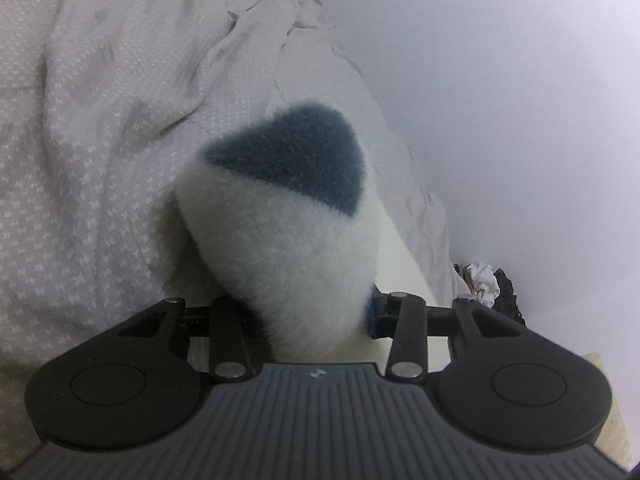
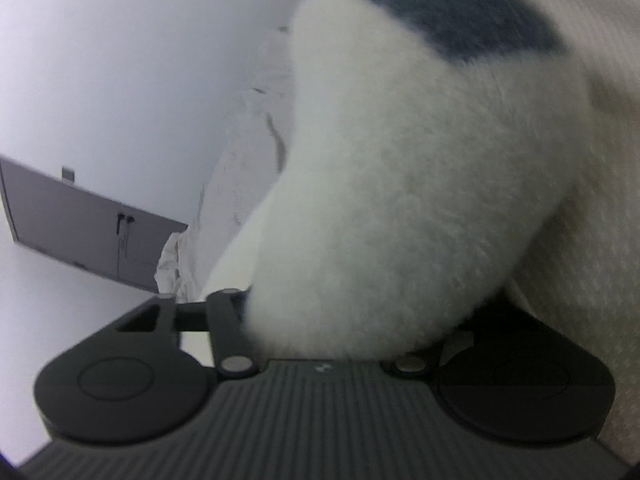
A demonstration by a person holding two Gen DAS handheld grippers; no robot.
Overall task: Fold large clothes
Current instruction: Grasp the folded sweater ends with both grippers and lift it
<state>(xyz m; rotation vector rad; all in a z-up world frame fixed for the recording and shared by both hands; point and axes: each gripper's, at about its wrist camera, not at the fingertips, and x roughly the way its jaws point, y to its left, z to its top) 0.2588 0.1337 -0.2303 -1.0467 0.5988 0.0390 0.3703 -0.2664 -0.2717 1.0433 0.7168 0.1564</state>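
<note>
A fluffy white fleece garment (image 1: 280,232) with a dark blue patch (image 1: 296,160) bulges up out of my left gripper (image 1: 320,316). The jaws are shut on a thick fold of it, and the fabric hides the fingertips; only a blue pad edge (image 1: 373,316) shows on the right. In the right wrist view the same white fleece garment (image 2: 400,184) with its blue patch (image 2: 460,20) fills the middle. My right gripper (image 2: 352,328) is closed on a bunch of it, with its fingers buried in the pile.
A white textured bedspread (image 1: 100,152) lies rumpled under and left of the garment. A pale wall (image 1: 520,100) runs along its right side. Dark and white clothes (image 1: 492,284) are piled by the wall. A grey panel (image 2: 88,232) and crumpled white cloth (image 2: 172,264) show at the left.
</note>
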